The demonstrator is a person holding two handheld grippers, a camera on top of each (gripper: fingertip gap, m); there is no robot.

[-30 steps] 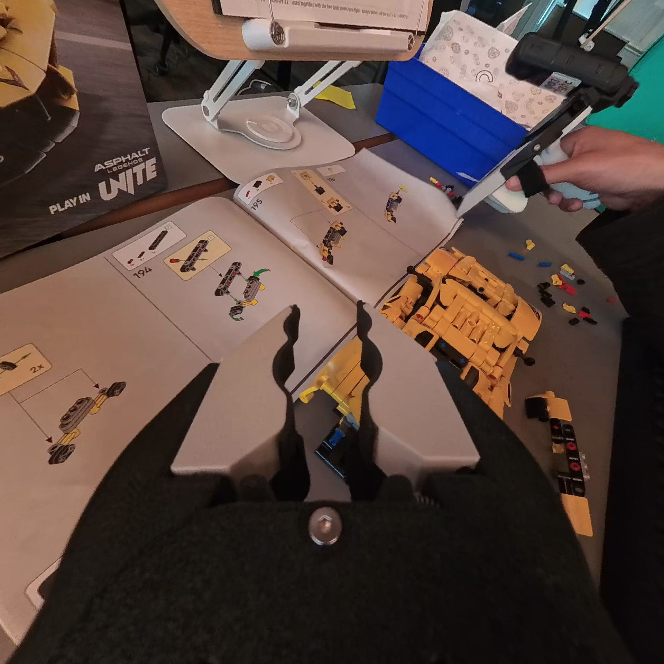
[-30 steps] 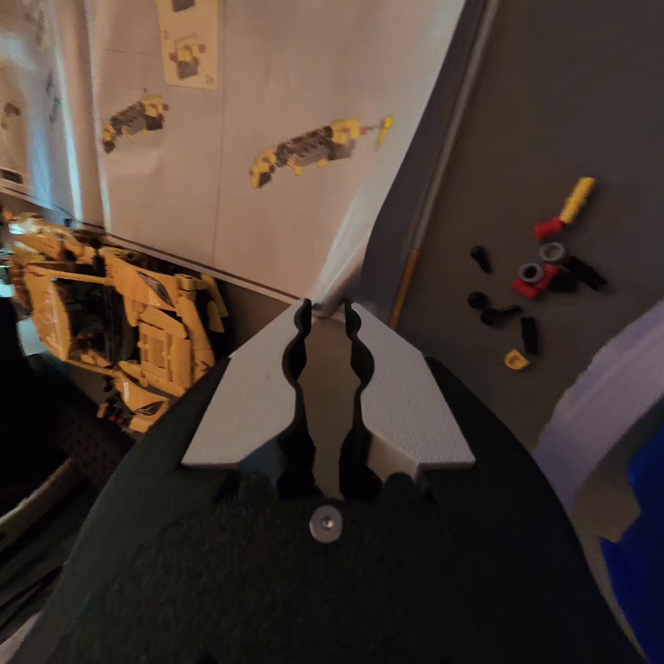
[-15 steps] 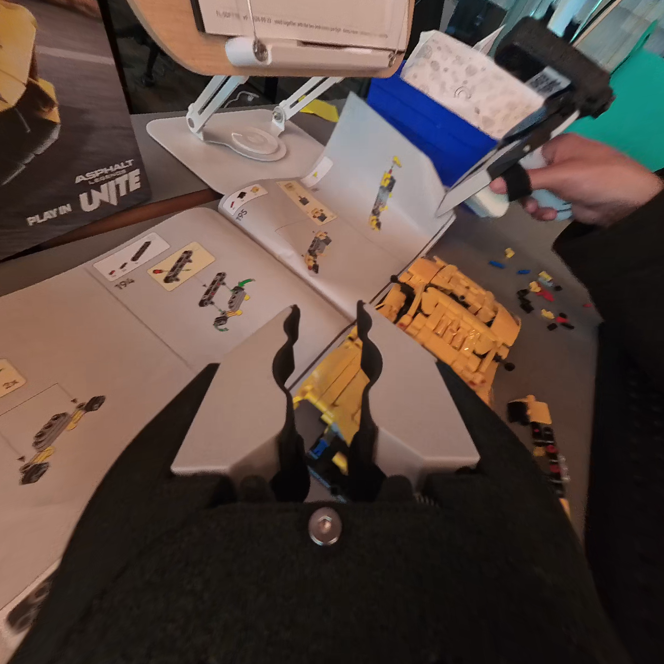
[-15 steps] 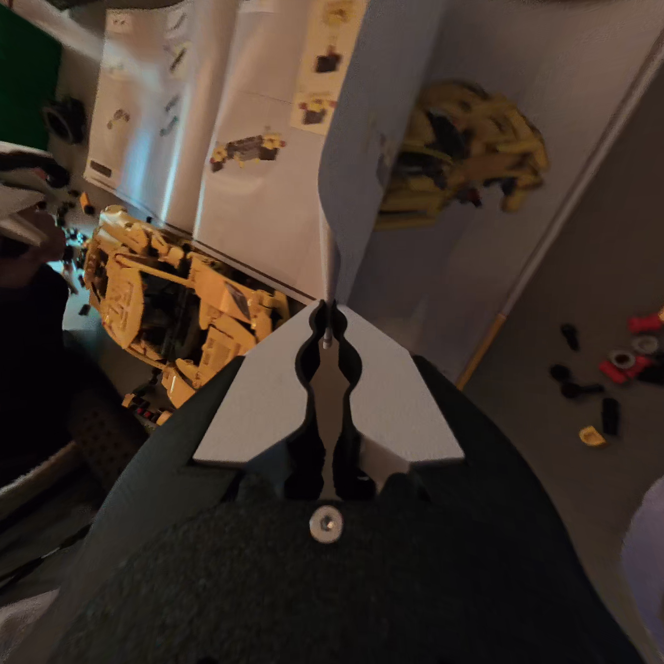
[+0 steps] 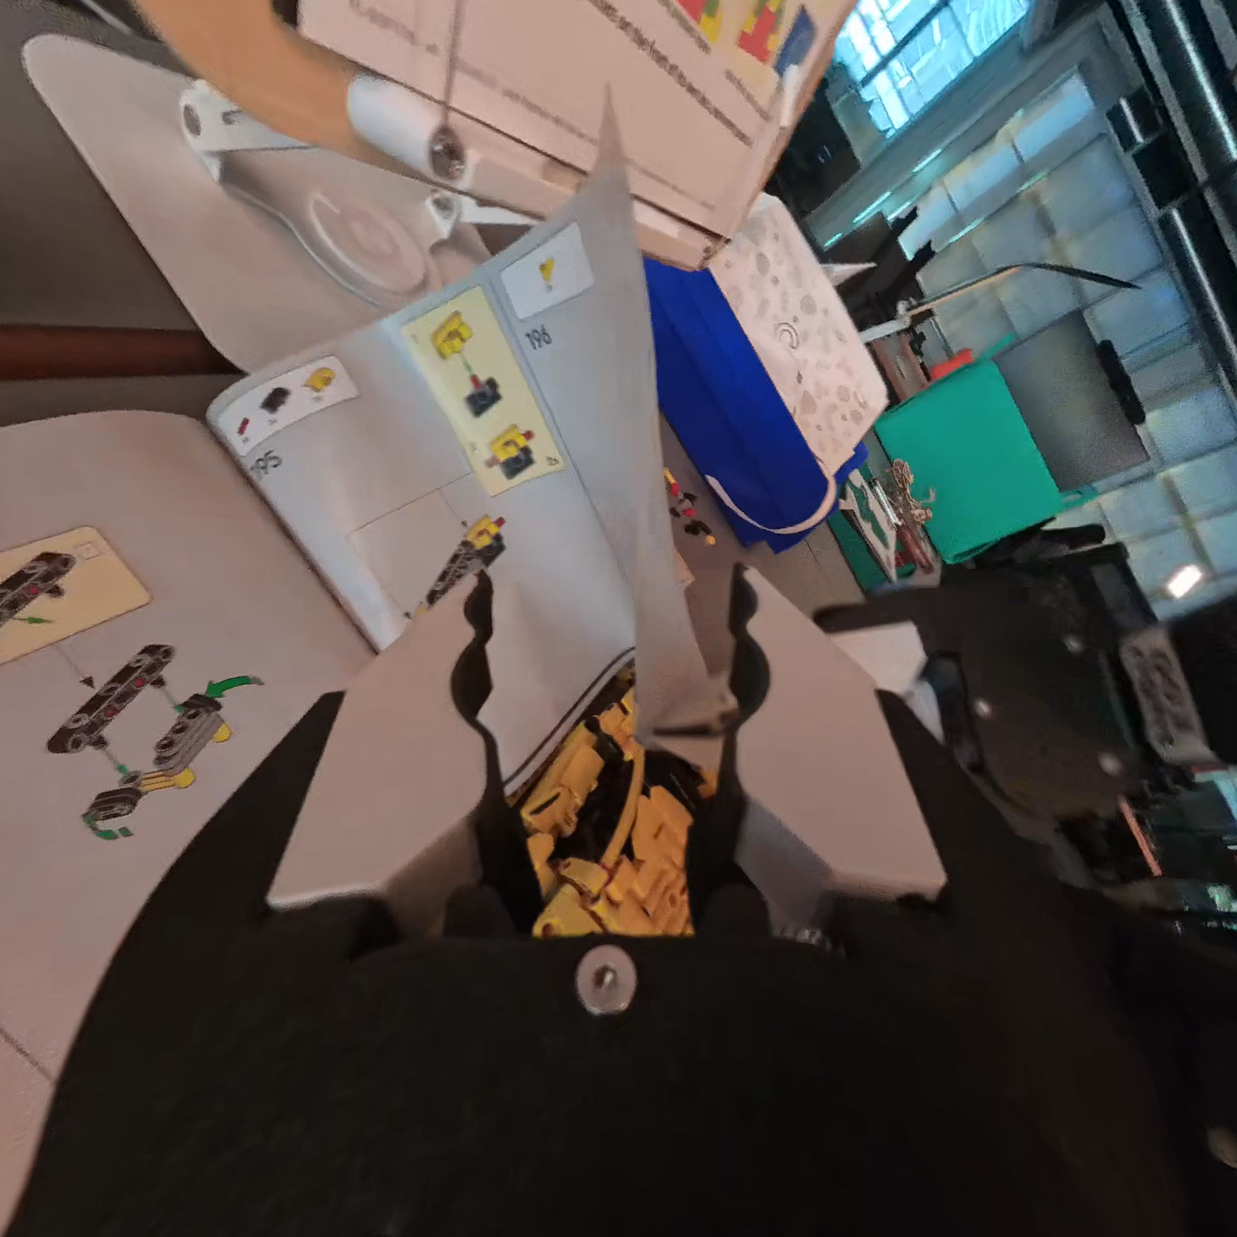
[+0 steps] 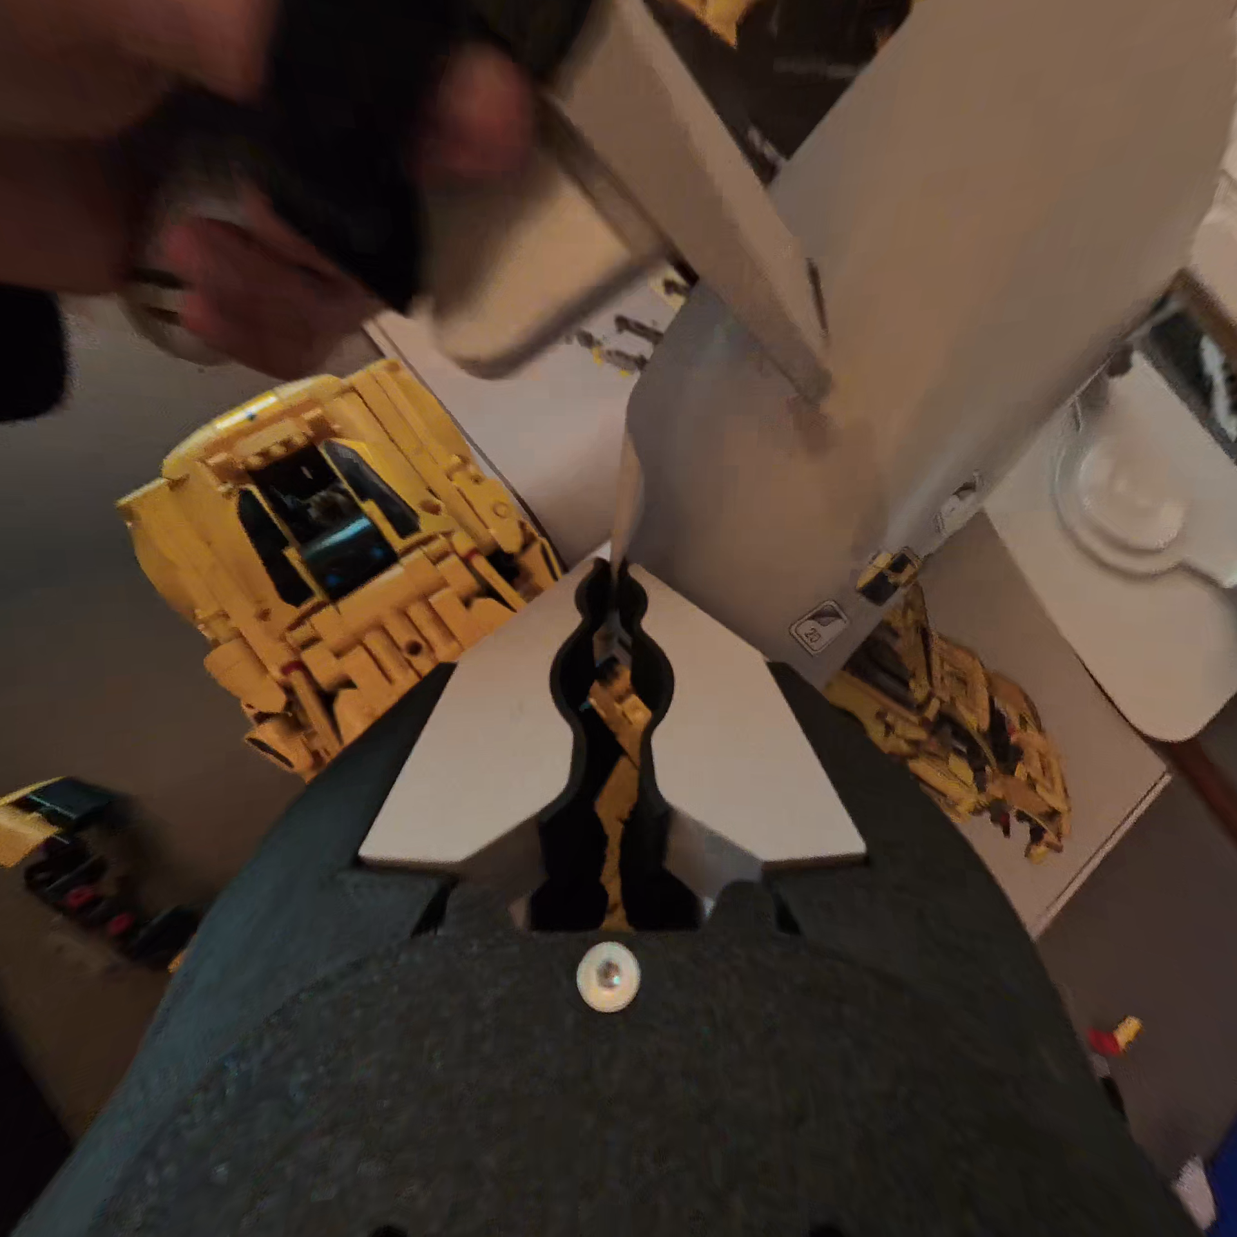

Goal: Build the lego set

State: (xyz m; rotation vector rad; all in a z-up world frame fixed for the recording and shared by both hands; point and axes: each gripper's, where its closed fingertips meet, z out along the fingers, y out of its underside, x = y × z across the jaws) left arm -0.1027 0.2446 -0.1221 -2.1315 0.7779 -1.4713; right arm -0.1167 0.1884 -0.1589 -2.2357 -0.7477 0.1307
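The instruction booklet lies open on the table. One page stands lifted upright. My right gripper is shut on that page's lower corner; it also shows in the left wrist view. My left gripper is open wide, with the raised page standing in the gap between its fingers. In the right wrist view one of the left gripper's grey fingers lies against the page, held by a hand. The yellow Lego car sits on the table below both grippers.
A blue bin and a white stand base are behind the booklet. Small loose pieces lie by the bin. A black and yellow sub-assembly lies near the car. More red and yellow bits lie at the right. The grippers' ends are close to 7 cm from one another.
The right gripper shut on the page corner, lifted it and carried it up over the car. The left gripper opened wider and moved up to the raised page.
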